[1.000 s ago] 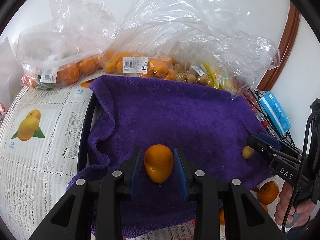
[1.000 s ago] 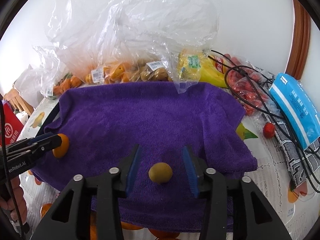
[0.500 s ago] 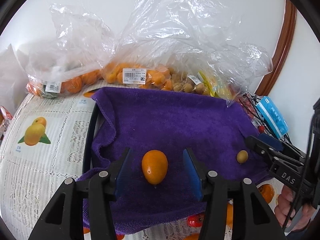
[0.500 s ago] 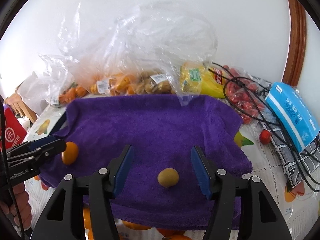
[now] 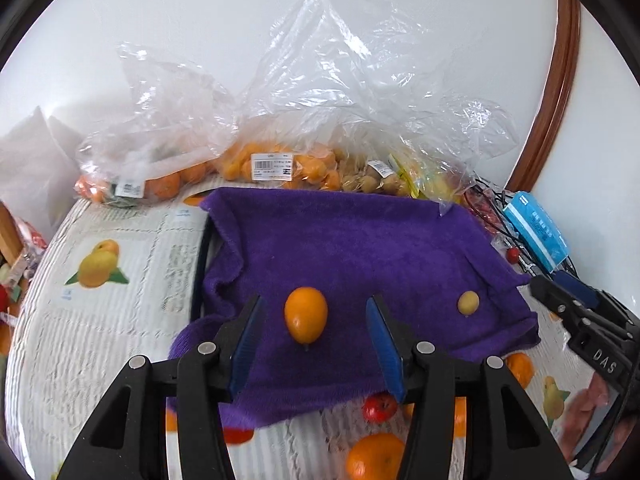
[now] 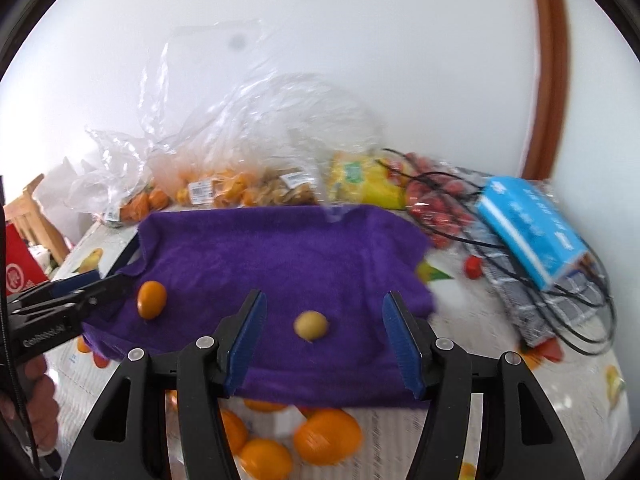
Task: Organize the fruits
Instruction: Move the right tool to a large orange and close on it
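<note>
Fruit sits loose on the purple towel (image 5: pixel 360 240): an orange kumquat (image 5: pixel 305 314) lies between the blue pads of the left gripper (image 5: pixel 316 334), whose jaws have just been opening and stand clear of it. A small yellow-green fruit (image 6: pixel 311 325) rests likewise between the spread jaws of the right gripper (image 6: pixel 322 338), untouched. The towel covers the bench (image 5: pixel 100 340), with clear bags of fruit (image 5: pixel 280 164) behind it against the wall.

A home dining room is probably shown: a lace-patterned, fruit-printed tablecloth (image 5: pixel 120 320) is spread beneath a purple terry towel (image 5: pixel 340 240), with clear supermarket fruit bags (image 5: pixel 280 164) behind it.
</note>
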Available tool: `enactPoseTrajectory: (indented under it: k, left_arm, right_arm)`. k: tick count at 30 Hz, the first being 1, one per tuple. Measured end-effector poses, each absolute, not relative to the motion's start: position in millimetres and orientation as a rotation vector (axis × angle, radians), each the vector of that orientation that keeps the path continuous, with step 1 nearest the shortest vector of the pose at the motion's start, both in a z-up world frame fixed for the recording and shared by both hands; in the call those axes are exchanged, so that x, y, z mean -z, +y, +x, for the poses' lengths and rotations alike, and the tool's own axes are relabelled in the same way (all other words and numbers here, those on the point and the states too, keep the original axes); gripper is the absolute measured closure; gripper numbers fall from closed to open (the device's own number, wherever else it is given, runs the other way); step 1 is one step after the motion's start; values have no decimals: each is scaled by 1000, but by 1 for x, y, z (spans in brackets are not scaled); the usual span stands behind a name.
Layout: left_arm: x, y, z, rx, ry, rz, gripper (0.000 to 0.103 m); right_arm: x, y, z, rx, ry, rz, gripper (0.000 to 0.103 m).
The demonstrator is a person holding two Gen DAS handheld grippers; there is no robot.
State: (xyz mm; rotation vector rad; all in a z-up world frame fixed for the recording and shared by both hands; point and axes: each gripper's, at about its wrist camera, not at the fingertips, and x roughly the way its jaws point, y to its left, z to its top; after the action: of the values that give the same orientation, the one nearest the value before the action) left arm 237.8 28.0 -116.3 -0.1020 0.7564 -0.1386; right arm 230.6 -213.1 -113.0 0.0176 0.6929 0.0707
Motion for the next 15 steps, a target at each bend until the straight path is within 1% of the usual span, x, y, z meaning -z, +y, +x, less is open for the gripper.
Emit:
enactPoseTrajectory:
  k: [7,9,12,15]
  left_arm:
    - [118,47,209,112,770,-124,53]
    - [120,50,202,109,784,-123,47]
    - [122,54,193,113,798,-130,41]
    - [123,56,182,107,795,-120,37]
  right_arm:
    - [121,-236,204,-67,760,51,43]
    - [128,-238,194,-85,782,63,43]
    - [140,-233,184,-101,812,59,43]
    - [150,-225,170,-138,842,63,43]
